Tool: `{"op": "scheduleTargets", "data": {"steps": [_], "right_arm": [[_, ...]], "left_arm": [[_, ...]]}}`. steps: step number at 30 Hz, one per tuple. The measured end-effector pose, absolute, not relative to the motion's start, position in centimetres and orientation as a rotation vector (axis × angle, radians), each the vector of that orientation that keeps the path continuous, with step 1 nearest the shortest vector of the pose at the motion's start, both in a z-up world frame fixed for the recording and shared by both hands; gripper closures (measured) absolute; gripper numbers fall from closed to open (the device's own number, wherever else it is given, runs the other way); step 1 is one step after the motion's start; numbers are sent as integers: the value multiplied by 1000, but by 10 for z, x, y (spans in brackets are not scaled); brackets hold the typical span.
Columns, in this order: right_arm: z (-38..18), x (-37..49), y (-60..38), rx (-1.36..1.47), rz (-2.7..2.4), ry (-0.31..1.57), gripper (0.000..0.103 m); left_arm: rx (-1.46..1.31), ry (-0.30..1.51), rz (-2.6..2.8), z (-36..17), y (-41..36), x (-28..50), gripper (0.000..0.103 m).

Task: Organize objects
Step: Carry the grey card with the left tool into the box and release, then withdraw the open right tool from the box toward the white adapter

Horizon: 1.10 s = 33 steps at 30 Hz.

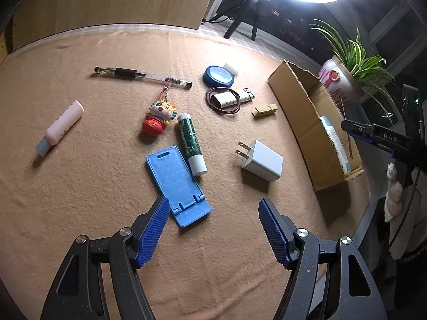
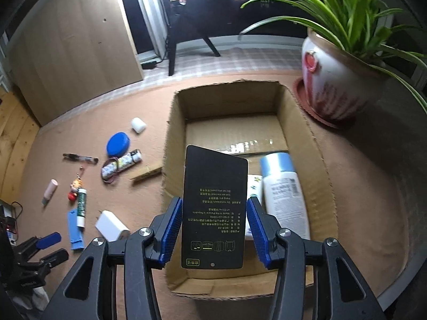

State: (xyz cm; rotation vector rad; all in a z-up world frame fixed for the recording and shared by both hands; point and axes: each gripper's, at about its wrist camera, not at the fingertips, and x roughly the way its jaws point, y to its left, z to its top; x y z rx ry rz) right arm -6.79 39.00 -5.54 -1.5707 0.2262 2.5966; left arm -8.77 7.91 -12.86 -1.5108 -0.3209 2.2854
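A black card with printed care text (image 2: 213,208) stands upright between the pads of my right gripper (image 2: 213,200), over the open cardboard box (image 2: 170,160). A thin gap shows at the right pad, so the pads are not pressing on it. A white bottle (image 2: 285,197) lies in the box. My left gripper (image 1: 213,201) hangs open and empty above the brown table cloth, just in front of a blue phone stand (image 1: 177,184). Beside the stand lie a green glue stick (image 1: 190,144) and a white charger (image 1: 263,164).
Further back are a pen (image 1: 144,76), a cartoon keychain (image 1: 157,118), a pink tube (image 1: 61,128), a blue round tin (image 1: 218,76), a hair band around a small roll (image 1: 226,100) and a wooden clip (image 1: 264,110). A potted plant (image 2: 331,88) stands right of the box.
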Motion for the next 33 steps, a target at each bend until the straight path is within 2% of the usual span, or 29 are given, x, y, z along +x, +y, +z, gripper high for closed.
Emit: {"op": "scheduleTargets", "data": {"steps": [1,4,18,24,33], "right_arm": [[-56,-67,390,-1570,2592,222,44],[-55,-65,389,-1561,2604,199,41],[-44,-58,372,-1546,2711,318,41],[-33,-57,370,-1574,2790,538,41],[-47,-66,333,-1697,2832,578,41]], "left_arm": [[-1512,-317,2285,-129,80,-88,31],[-1514,-303,2287,-129,82,-87,31],[-1539,-283,2308,-129,74,-81,31],[-1551,-275,2314,-131,73,-81,31],[-1572,-266,2326,-137,72,-87,31]]}}
